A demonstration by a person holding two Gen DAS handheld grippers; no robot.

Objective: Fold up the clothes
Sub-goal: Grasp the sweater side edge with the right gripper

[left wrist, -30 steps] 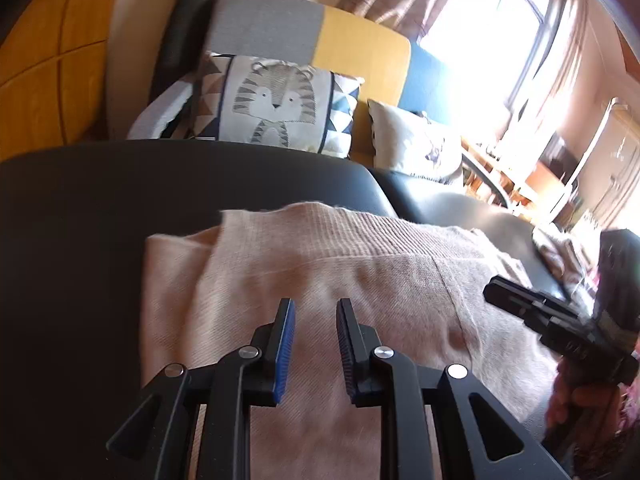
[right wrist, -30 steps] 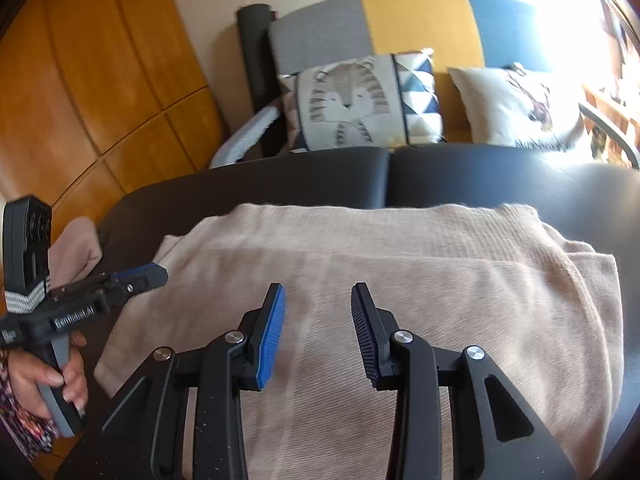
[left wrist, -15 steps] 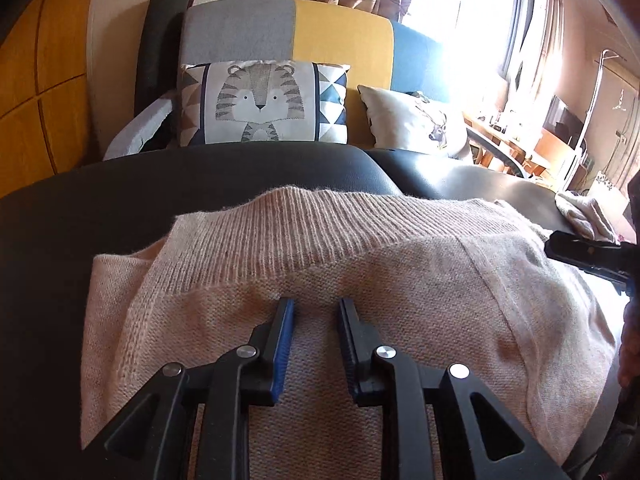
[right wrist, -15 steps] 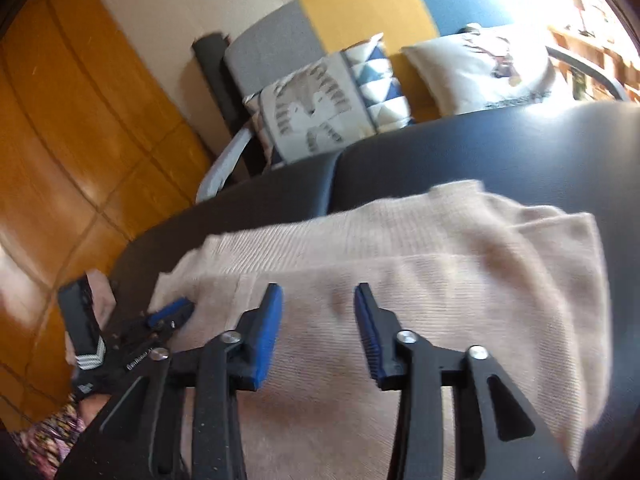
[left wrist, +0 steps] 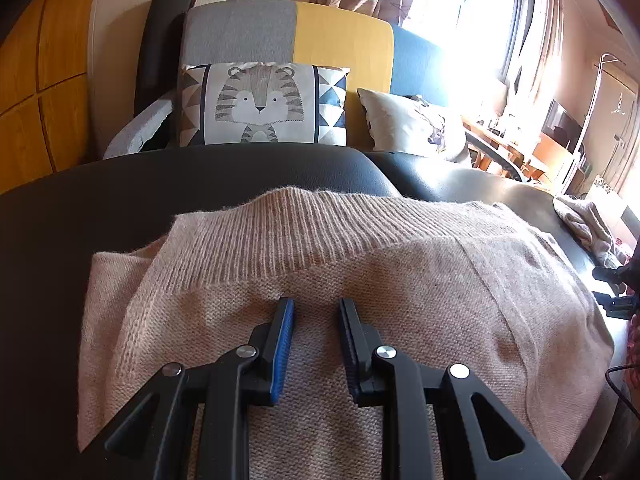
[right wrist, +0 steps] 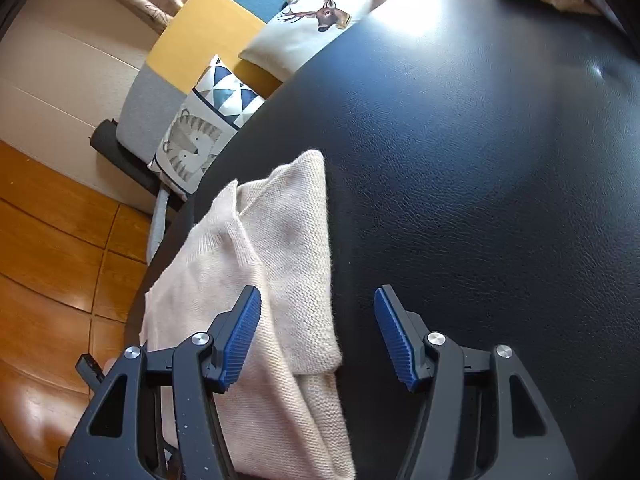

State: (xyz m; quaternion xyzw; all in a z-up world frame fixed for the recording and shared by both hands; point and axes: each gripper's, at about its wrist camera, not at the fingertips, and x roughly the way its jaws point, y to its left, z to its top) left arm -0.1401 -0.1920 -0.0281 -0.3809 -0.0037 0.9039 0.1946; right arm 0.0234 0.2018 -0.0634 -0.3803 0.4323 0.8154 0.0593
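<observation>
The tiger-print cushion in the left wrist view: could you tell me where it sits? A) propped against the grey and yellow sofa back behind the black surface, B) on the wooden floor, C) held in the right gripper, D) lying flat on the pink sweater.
A: the tiger-print cushion stands against the sofa back, beyond the black surface where the pink sweater lies.

Strong daylight is admitted through the window (left wrist: 472,20), where detail is burned out to white. Glare is thrown across the black surface (right wrist: 460,140) nearest it, while the wooden wall panels (left wrist: 44,92) farthest from the window are left dimmer. Straight lines are bowed by fisheye distortion, corners are vignetted, and focus is held sharp.
</observation>
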